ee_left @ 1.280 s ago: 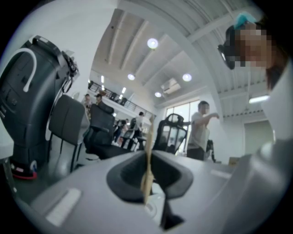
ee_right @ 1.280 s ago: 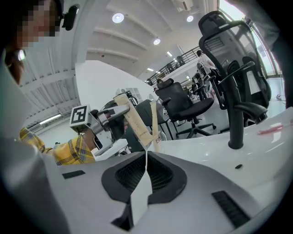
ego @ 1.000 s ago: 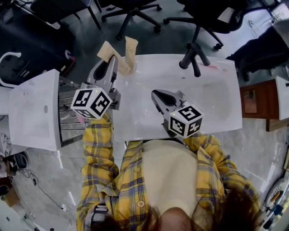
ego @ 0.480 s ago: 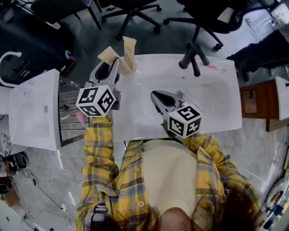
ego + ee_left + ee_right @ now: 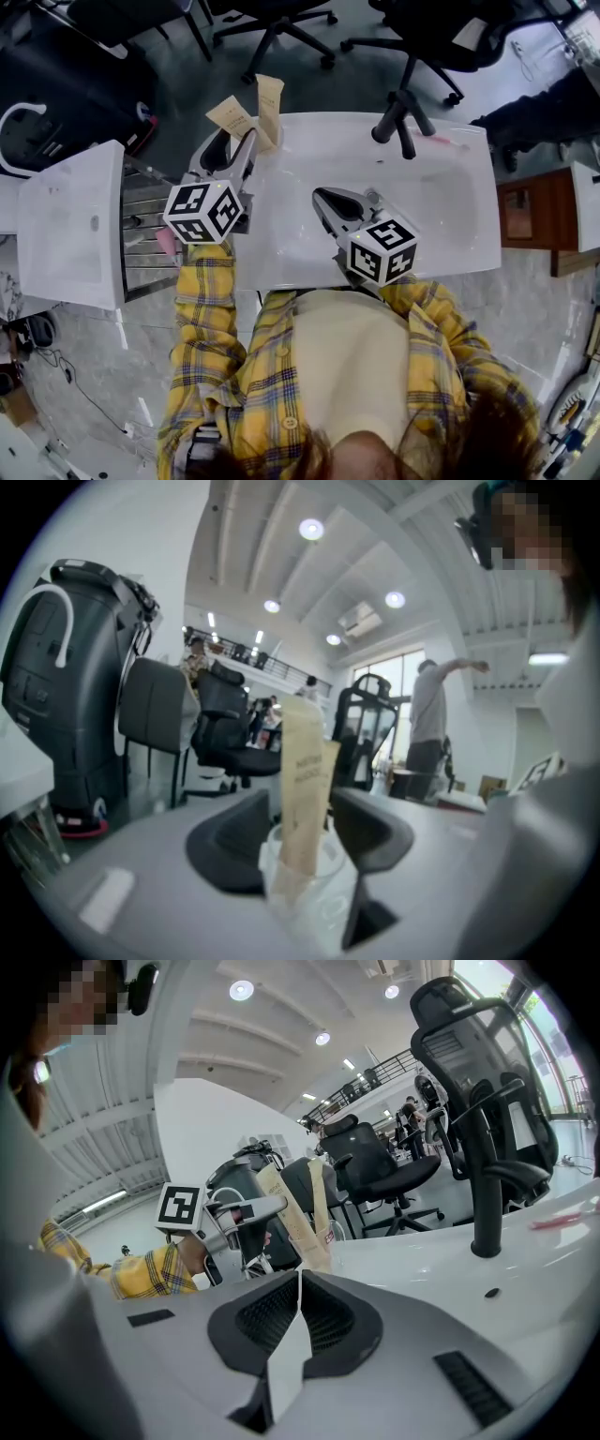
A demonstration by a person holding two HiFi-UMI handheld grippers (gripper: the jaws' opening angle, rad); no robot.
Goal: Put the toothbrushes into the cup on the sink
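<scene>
A clear cup (image 5: 309,897) stands at the back left corner of the white sink top (image 5: 309,253). Two paper-wrapped toothbrushes (image 5: 268,101) stick up out of it. My left gripper (image 5: 232,152) is at the cup; its jaws are opening, and a tan toothbrush packet (image 5: 302,789) stands between the pads, untouched by them. My right gripper (image 5: 323,199) is shut and empty over the middle of the sink top. In the right gripper view the cup with its packets (image 5: 309,1227) shows beyond the right gripper (image 5: 298,1283), with the left gripper (image 5: 239,1211) beside it.
A black faucet (image 5: 401,117) rises at the back of the basin (image 5: 450,202). A thin pink object (image 5: 452,142) lies at the back right. Office chairs (image 5: 272,28) stand behind the sink, a second white unit (image 5: 70,225) at left, and a metal rack (image 5: 145,234) between them.
The left gripper's jaws have gone from shut to wide apart, letting go of the toothbrush packet, which now stands in the cup. The right gripper has barely moved.
</scene>
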